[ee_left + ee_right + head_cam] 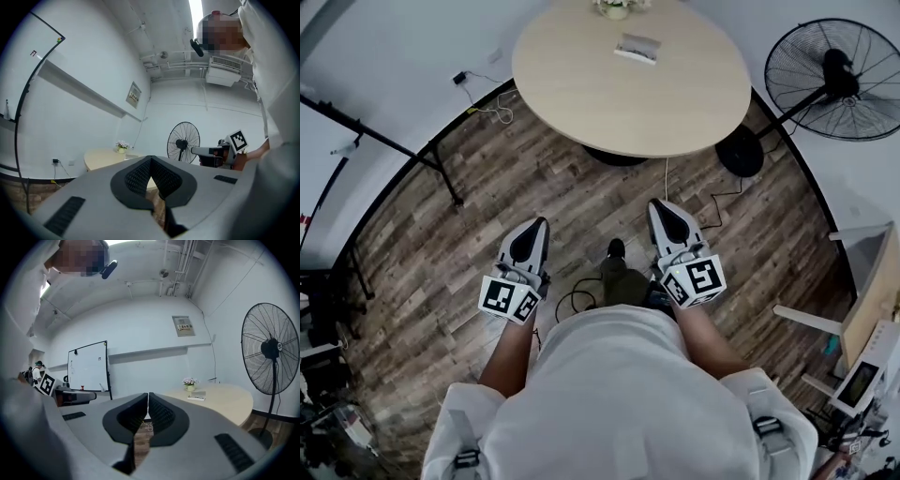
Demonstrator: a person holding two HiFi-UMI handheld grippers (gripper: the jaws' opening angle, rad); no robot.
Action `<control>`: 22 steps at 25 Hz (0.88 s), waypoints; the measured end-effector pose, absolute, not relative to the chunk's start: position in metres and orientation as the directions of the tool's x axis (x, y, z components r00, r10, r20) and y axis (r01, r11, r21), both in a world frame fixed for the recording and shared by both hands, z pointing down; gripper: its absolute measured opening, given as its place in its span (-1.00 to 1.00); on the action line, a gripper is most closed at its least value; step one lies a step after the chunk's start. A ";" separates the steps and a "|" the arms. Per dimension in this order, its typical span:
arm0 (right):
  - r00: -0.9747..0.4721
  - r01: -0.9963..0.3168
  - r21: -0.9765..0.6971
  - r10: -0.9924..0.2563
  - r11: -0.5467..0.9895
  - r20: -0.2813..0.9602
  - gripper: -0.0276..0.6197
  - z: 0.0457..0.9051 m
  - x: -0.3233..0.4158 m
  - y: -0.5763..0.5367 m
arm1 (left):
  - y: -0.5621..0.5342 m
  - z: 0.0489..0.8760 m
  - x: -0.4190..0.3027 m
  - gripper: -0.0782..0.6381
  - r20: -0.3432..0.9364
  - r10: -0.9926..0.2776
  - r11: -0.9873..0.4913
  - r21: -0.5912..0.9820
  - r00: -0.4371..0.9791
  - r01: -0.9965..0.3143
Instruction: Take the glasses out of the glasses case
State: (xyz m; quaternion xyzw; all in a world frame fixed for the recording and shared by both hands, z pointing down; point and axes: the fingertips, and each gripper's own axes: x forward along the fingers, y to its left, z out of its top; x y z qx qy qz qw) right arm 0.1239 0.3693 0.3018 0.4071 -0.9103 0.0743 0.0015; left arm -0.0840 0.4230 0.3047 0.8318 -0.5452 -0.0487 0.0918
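Observation:
A grey glasses case (pixel 637 47) lies shut near the far edge of the round wooden table (pixel 628 108). The right gripper view shows the case (pixel 197 397) as a small flat box on the table (pixel 225 404). No glasses are visible. I stand well back from the table. My left gripper (pixel 534 230) and right gripper (pixel 664 211) are both held over the wooden floor, pointing toward the table. Each has its jaws shut with nothing between them, as seen in the left gripper view (pixel 151 161) and the right gripper view (pixel 148 397).
A small pot of flowers (pixel 617 7) stands at the table's far edge. A large standing fan (pixel 834 80) is at the right, and cables (pixel 492 108) trail on the floor at the left. A whiteboard (pixel 88 366) stands on its black legs (pixel 403 155).

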 end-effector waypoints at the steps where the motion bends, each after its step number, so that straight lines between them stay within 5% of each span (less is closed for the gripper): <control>1: -0.675 -0.736 -0.134 -0.735 0.664 0.067 -0.84 0.300 0.126 0.354 | 0.403 0.301 -0.082 -0.75 0.021 -0.917 -0.387 0.202 0.399 -0.900; 13: -0.684 -0.728 -0.155 -0.723 0.668 0.098 -0.84 0.312 0.138 0.193 | 0.218 0.287 -0.075 -0.75 0.041 -0.922 -0.368 0.213 0.385 -0.905; 22: -0.636 -0.772 -0.139 -0.758 0.621 0.145 -0.84 0.333 0.107 0.092 | 0.088 0.312 -0.087 -0.75 0.062 -0.865 -0.479 0.198 0.499 -0.855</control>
